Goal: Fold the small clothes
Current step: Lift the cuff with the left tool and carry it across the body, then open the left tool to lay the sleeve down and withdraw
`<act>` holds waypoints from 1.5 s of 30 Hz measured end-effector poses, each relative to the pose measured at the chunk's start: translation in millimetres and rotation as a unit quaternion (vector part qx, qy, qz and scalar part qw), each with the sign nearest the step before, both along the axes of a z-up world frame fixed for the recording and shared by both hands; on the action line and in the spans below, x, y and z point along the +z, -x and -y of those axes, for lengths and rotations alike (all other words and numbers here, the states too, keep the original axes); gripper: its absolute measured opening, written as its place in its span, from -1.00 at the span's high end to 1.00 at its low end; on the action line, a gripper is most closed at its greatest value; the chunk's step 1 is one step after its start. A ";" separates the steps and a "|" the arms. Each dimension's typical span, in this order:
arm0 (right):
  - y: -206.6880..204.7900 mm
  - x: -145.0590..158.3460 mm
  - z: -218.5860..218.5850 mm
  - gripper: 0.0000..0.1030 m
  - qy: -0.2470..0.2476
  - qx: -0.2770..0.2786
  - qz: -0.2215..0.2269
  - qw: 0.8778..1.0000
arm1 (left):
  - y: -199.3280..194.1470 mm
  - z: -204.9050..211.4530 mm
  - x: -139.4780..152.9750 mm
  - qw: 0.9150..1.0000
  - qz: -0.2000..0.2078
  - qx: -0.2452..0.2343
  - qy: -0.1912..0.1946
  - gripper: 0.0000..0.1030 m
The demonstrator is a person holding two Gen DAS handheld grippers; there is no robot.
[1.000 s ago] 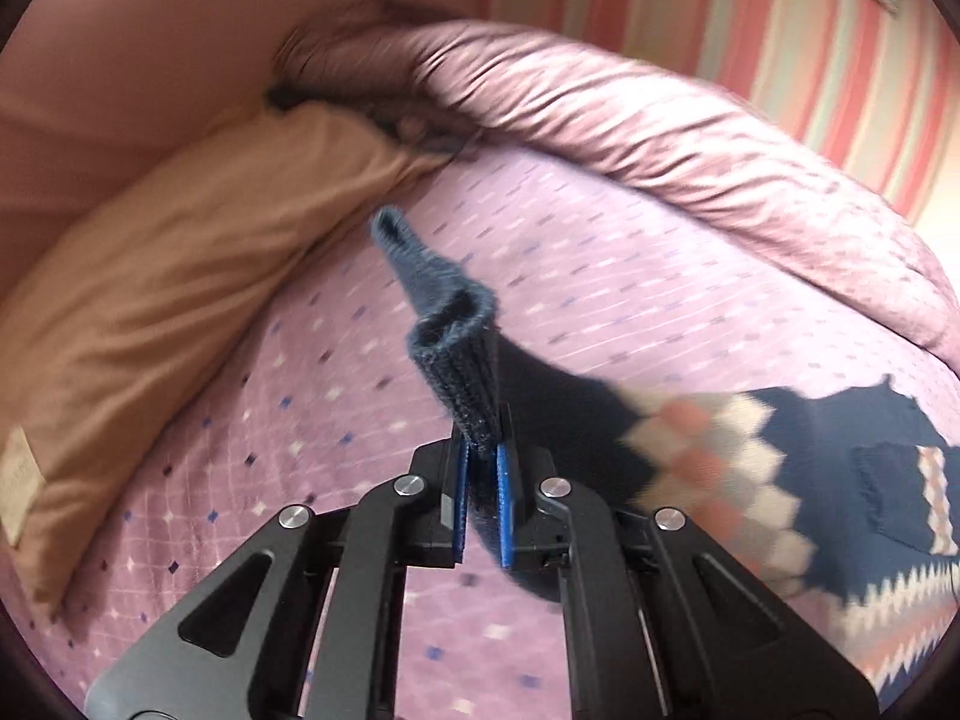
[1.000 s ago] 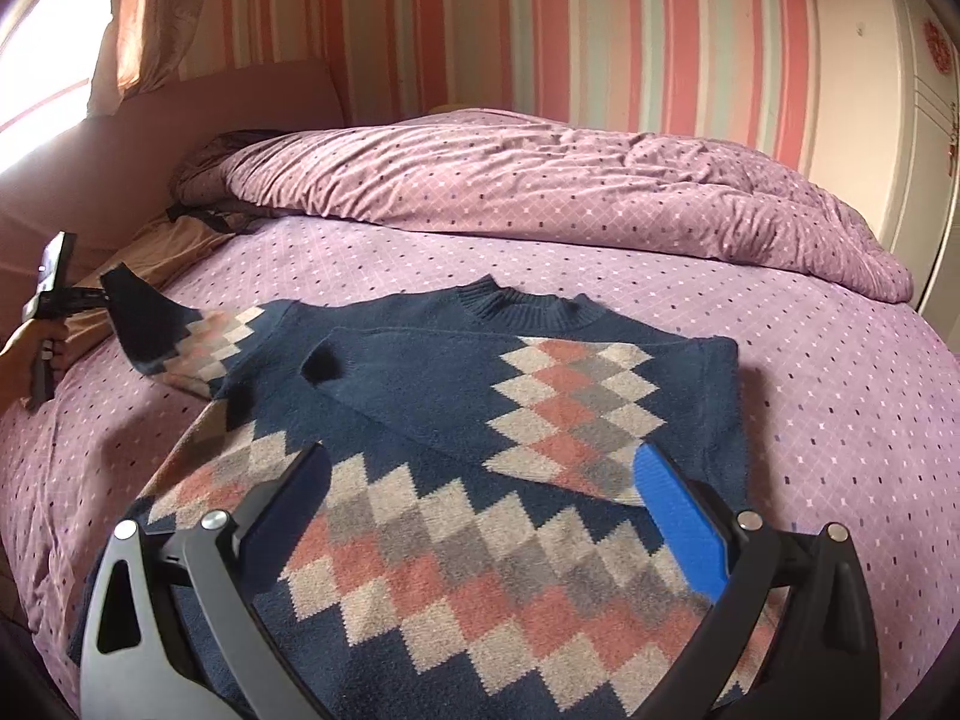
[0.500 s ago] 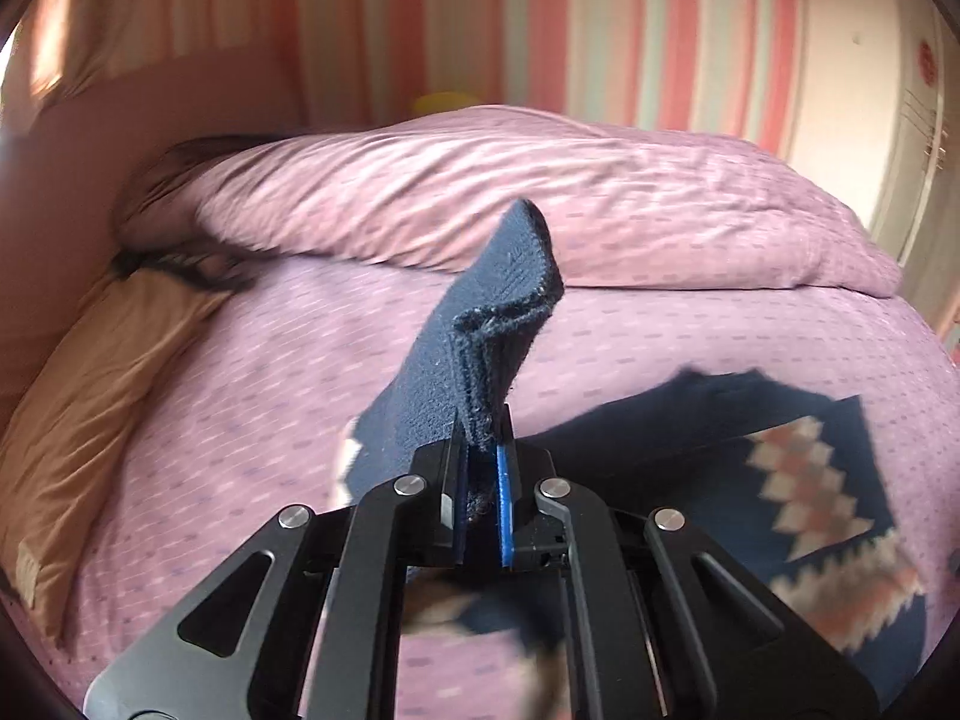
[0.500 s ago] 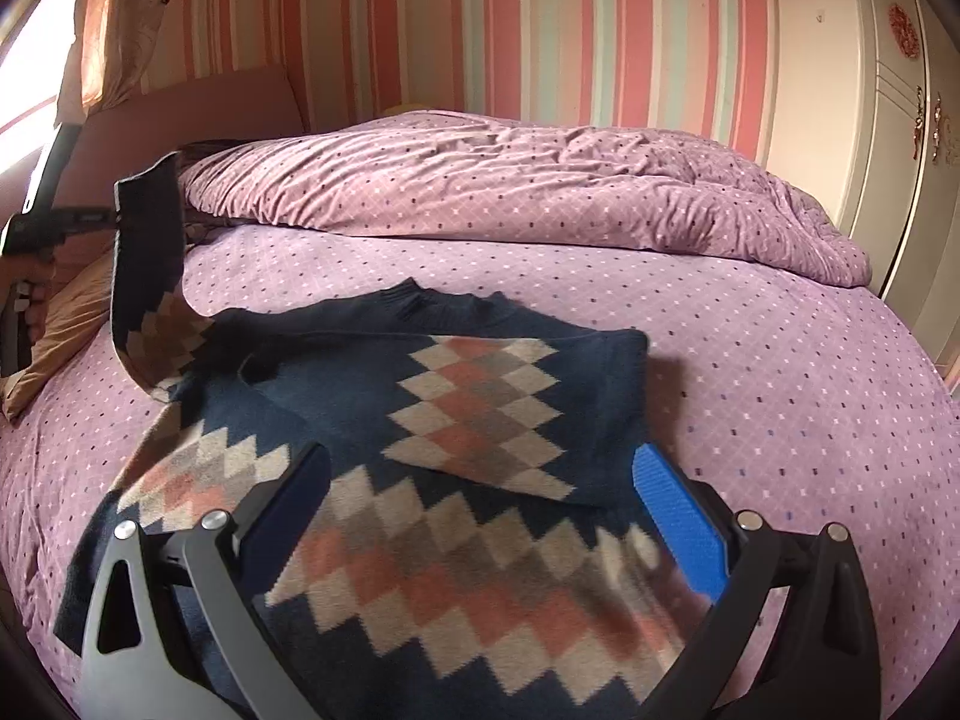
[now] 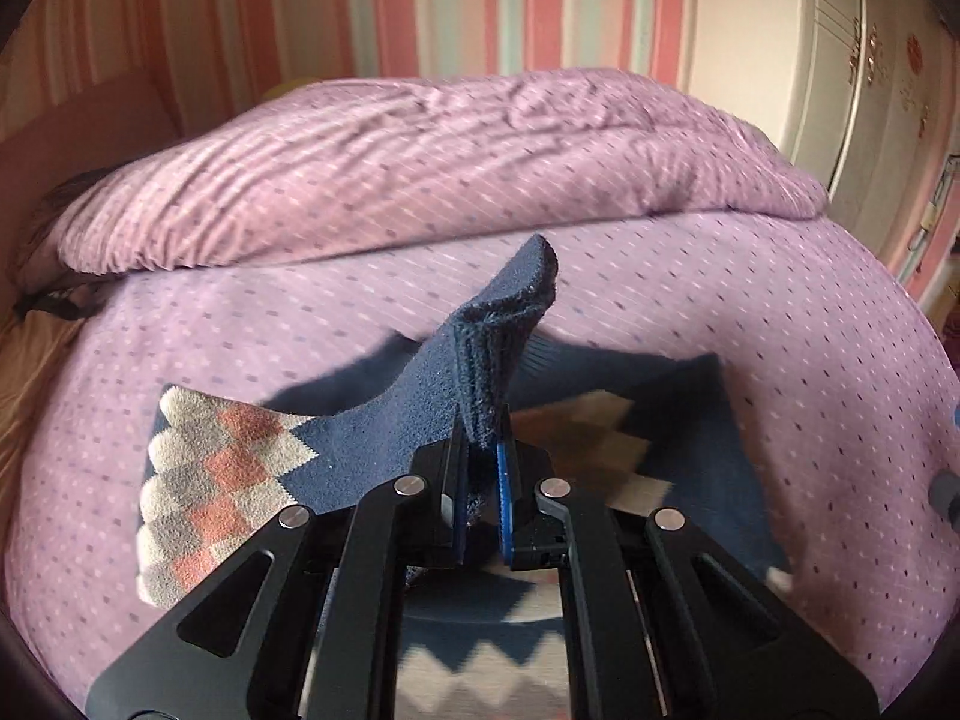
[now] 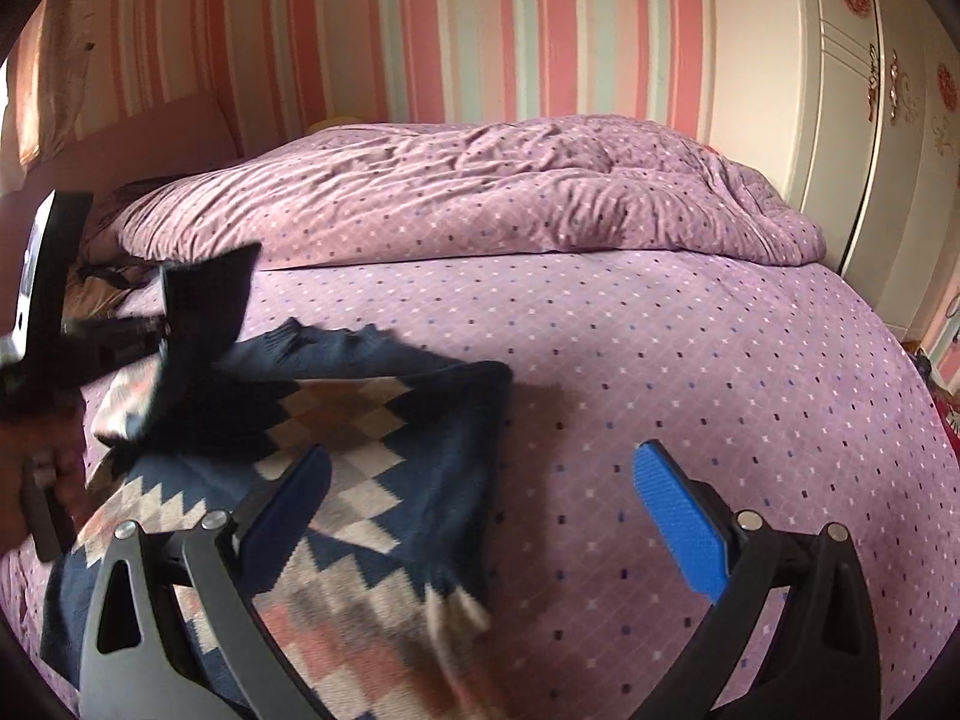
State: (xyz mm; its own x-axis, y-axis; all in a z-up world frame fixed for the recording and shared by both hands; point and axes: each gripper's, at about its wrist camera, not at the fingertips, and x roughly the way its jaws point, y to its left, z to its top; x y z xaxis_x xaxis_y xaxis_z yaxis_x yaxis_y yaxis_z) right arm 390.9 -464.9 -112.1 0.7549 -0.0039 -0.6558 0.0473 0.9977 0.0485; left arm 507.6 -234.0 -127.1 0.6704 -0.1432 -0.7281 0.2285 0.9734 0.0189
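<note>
A navy sweater (image 6: 384,438) with a pink, grey and cream diamond pattern lies on the purple bed (image 6: 690,360). My left gripper (image 5: 480,480) is shut on the sweater's left sleeve cuff (image 5: 504,324) and holds it lifted above the sweater body (image 5: 690,420). The sleeve's patterned part (image 5: 210,468) hangs to the left. In the right wrist view the left gripper (image 6: 150,330) with the raised sleeve (image 6: 204,294) is at the far left. My right gripper (image 6: 480,492) is open and empty, low over the sweater's right edge.
A bunched purple duvet (image 6: 480,192) lies across the far side of the bed. A tan pillow (image 5: 24,372) is at the left edge. A striped wall (image 6: 480,30) and a white wardrobe (image 6: 840,120) stand behind and to the right.
My left gripper has carried the sleeve from the far left, up and over toward the sweater's middle. The right gripper has shifted right, with its right finger now over bare bed.
</note>
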 end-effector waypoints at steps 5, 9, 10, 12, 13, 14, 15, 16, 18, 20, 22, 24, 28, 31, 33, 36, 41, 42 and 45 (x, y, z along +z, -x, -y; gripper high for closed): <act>-13.2 -17.6 31.3 -0.96 -0.003 -0.010 -0.016 1.000 | 7.4 66.7 -39.4 0.999 -0.029 -0.027 -0.015 0.89; -19.2 -33.1 53.8 -0.96 -0.007 -0.021 -0.031 0.999 | 3.9 98.2 -70.7 0.998 -0.049 -0.024 -0.019 0.89; -19.5 -35.6 58.5 -0.96 -0.003 -0.026 -0.031 0.999 | 0.6 100.4 -78.3 0.998 -0.058 -0.022 -0.017 0.89; -20.9 -39.8 65.6 -0.96 -0.008 -0.030 -0.032 0.999 | -2.4 101.3 -93.8 0.997 -0.071 -0.023 -0.011 0.84; -21.9 -42.1 68.0 -0.96 -0.010 -0.033 -0.033 0.999 | -2.5 101.2 -100.8 0.997 -0.076 -0.026 -0.013 0.79; -22.8 -44.5 69.2 -0.96 -0.009 -0.034 -0.034 0.999 | -2.0 103.8 -106.3 0.996 -0.079 -0.029 -0.017 0.49; -23.5 -46.8 68.5 -0.96 -0.009 -0.032 -0.037 0.999 | 1.7 102.6 -113.1 0.996 -0.075 -0.030 -0.026 0.19; -25.1 -50.5 66.7 -0.96 -0.013 -0.029 -0.041 0.999 | 3.4 100.1 -115.6 0.997 -0.068 -0.026 -0.028 -0.41; -26.1 -54.2 60.9 -0.96 -0.018 -0.024 -0.046 0.998 | 9.2 89.8 -118.9 0.998 -0.060 -0.018 -0.013 -0.53; -25.6 -56.2 51.3 -0.96 -0.017 -0.025 -0.044 0.999 | 10.5 81.4 -118.2 0.998 -0.067 -0.019 0.006 -0.63; -26.0 -54.5 42.5 -0.96 -0.025 -0.022 -0.039 0.999 | 14.7 65.3 -109.8 0.998 -0.060 -0.018 0.024 -0.72; -28.1 -52.0 33.0 -0.96 -0.030 -0.024 -0.033 0.999 | 16.6 40.6 -97.7 0.999 -0.046 -0.003 0.024 -0.84; -42.4 -50.0 6.3 -0.96 -0.057 -0.015 -0.029 0.998 | 13.7 -27.8 -76.9 0.999 -0.018 0.034 0.006 -0.88; -56.9 -52.2 -17.9 -0.96 -0.107 0.003 -0.032 0.994 | 2.9 -76.1 -75.6 0.998 -0.014 0.063 -0.024 -0.88; -69.6 -58.1 -46.6 -0.96 -0.100 0.021 -0.039 0.994 | -2.0 -104.7 -79.3 0.996 -0.016 0.084 -0.032 -0.88; -85.3 -74.4 -84.9 -0.96 -0.084 0.037 -0.052 0.994 | -1.1 -137.7 -86.7 0.993 -0.008 0.108 -0.051 -0.88; -100.8 -117.2 -126.9 -0.96 -0.049 0.036 -0.091 0.994 | 3.7 -174.7 -112.7 0.990 -0.038 0.127 -0.038 -0.88; -102.5 -127.4 -130.9 -0.96 -0.039 0.029 -0.104 0.993 | 3.9 -179.8 -119.0 0.989 -0.045 0.133 -0.034 -0.88; -104.0 -159.9 -136.2 -0.96 -0.012 0.007 -0.151 0.988 | 2.5 -187.3 -129.7 0.989 -0.057 0.135 -0.031 -0.94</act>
State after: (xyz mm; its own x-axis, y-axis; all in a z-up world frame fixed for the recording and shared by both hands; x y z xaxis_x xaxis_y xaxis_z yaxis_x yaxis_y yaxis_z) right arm 494.9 -328.7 -272.0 0.5247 0.0234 -0.8510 0.0498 0.9971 0.0581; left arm 505.1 -46.7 -256.8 0.5916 0.0776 -0.8025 -0.0360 0.9969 0.0699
